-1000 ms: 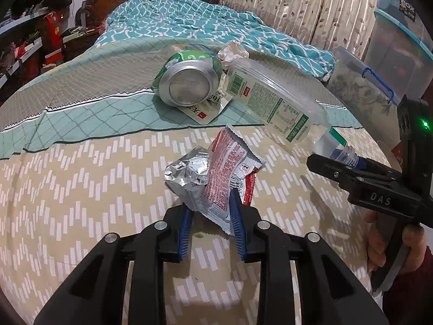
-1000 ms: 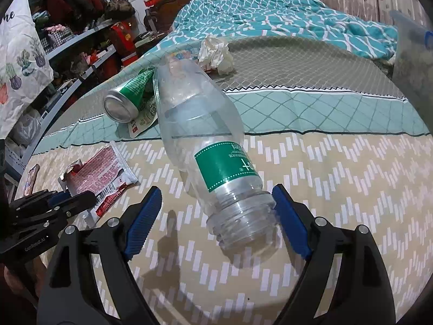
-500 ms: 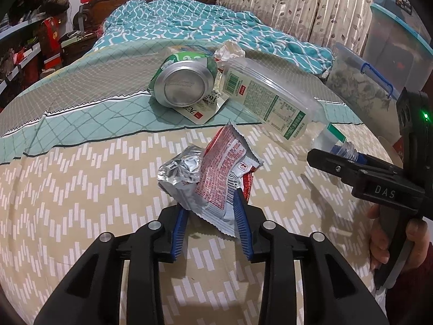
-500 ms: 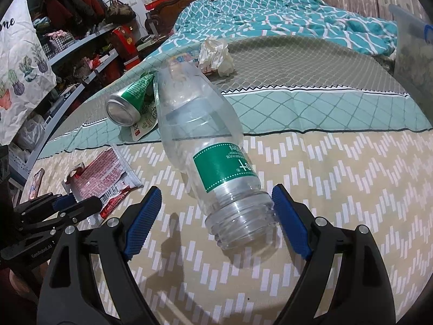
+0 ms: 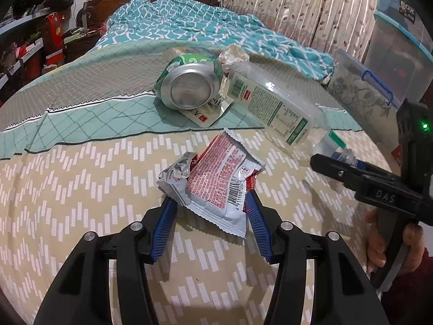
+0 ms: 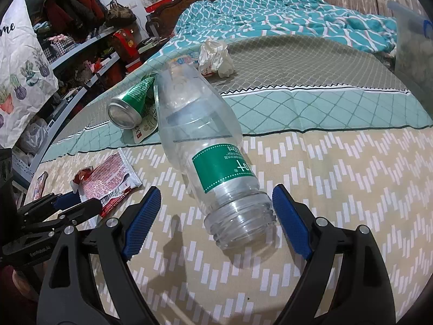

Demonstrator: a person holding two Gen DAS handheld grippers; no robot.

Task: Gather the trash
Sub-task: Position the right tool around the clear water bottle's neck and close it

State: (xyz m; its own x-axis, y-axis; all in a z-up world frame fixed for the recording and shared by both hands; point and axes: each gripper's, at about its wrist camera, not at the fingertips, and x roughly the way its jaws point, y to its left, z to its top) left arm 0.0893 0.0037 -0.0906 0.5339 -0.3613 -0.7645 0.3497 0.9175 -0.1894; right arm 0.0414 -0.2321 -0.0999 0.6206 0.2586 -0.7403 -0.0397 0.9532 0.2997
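A red and silver snack wrapper (image 5: 216, 178) lies on the patterned bedspread (image 5: 81, 189) between the blue pads of my left gripper (image 5: 209, 203). Its jaws are opening and the pads no longer pinch the wrapper (image 6: 108, 181), which rests flat. A clear plastic bottle (image 6: 203, 124) with a green label lies on its side, its uncapped mouth between the wide jaws of my right gripper (image 6: 216, 192). The pads stand apart from it. Farther back lie a green can (image 5: 189, 86) on a paper scrap (image 5: 205, 113) and a crumpled white paper (image 6: 216, 57).
A rumpled teal quilt (image 6: 270, 19) covers the far end of the bed below a wooden headboard. Clear storage boxes (image 5: 362, 92) stand along the right side. Cluttered shelves (image 6: 81, 46) run along the left. A person's hand (image 5: 379, 249) holds the right gripper's handle.
My left gripper's jaws have spread apart and let go of the wrapper, which has flattened out between them. The right gripper and the bottle have kept their places.
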